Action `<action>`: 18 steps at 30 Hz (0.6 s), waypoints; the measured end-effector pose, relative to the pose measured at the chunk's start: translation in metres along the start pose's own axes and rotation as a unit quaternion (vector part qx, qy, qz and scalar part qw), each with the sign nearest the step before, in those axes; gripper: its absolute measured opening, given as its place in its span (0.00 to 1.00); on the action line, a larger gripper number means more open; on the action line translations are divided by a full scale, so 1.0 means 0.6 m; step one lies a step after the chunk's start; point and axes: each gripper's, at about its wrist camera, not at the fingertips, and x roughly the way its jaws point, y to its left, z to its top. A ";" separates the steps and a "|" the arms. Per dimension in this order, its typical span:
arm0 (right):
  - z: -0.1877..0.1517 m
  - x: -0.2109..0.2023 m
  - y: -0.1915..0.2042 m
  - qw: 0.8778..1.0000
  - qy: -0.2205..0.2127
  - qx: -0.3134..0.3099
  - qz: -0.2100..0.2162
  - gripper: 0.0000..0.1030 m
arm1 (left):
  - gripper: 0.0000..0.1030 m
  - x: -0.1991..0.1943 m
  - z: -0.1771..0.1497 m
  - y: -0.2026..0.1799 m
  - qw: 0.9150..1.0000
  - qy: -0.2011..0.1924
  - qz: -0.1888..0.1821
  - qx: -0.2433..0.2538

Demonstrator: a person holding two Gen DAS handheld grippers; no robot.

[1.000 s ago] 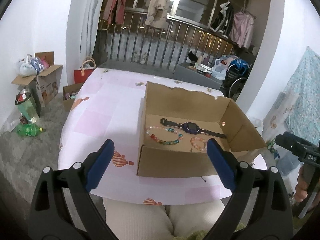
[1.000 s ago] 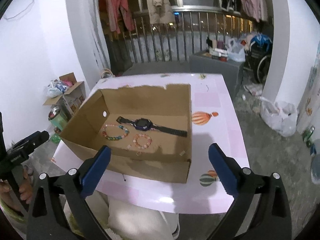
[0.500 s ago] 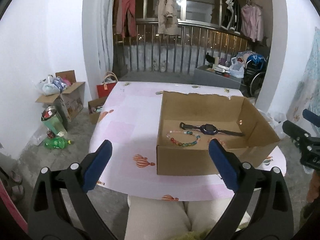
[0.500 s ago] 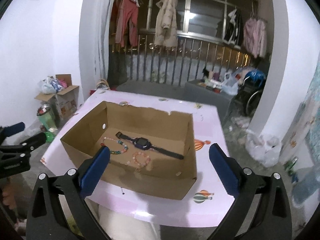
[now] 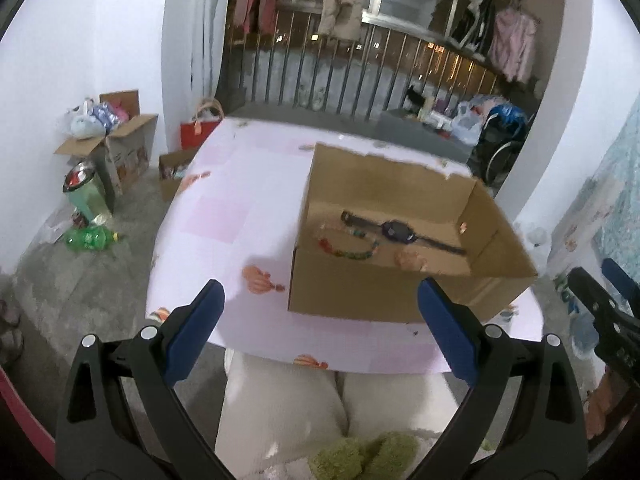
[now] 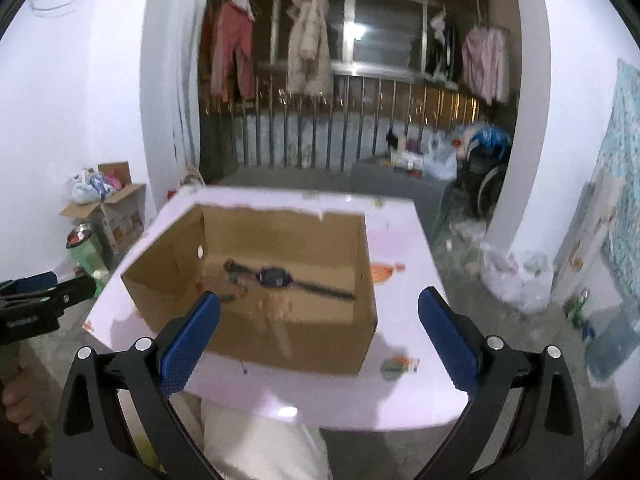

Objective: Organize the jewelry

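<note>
An open cardboard box (image 5: pixel 360 300) stands on the pink table (image 5: pixel 224 216). Inside lie a black wristwatch (image 5: pixel 396 232), a multicoloured bead bracelet (image 5: pixel 348 252) and a small pink bead bracelet (image 5: pixel 408 260). The box (image 6: pixel 312 336) and watch (image 6: pixel 276 276) also show in the right wrist view, blurred. My left gripper (image 5: pixel 320 320) is open and empty, held back over my lap before the table's near edge. My right gripper (image 6: pixel 318 328) is open and empty, also short of the box.
The table (image 6: pixel 400 248) has balloon prints. On the floor at the left are a cardboard box of bags (image 5: pixel 116 140), a green bin (image 5: pixel 86 196) and a green bottle (image 5: pixel 88 238). A railing with hanging clothes (image 6: pixel 308 40) is behind.
Both grippers have pulled back and up from the box, which now looks smaller and farther. Both stay open. The jewelry in the box has not moved.
</note>
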 end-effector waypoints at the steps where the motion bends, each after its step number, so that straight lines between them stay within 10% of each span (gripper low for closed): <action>1: -0.003 0.008 0.000 1.000 0.016 0.001 0.002 0.94 | 0.91 0.011 0.000 -0.004 1.000 0.013 0.011 0.006; 8: -0.028 0.083 -0.004 0.988 0.142 0.042 0.044 0.94 | 0.91 0.069 -0.005 -0.011 0.996 0.079 0.050 0.015; 18: -0.022 0.131 -0.004 0.977 0.200 0.058 0.046 0.94 | 0.91 0.110 0.006 -0.011 0.988 0.131 0.080 0.030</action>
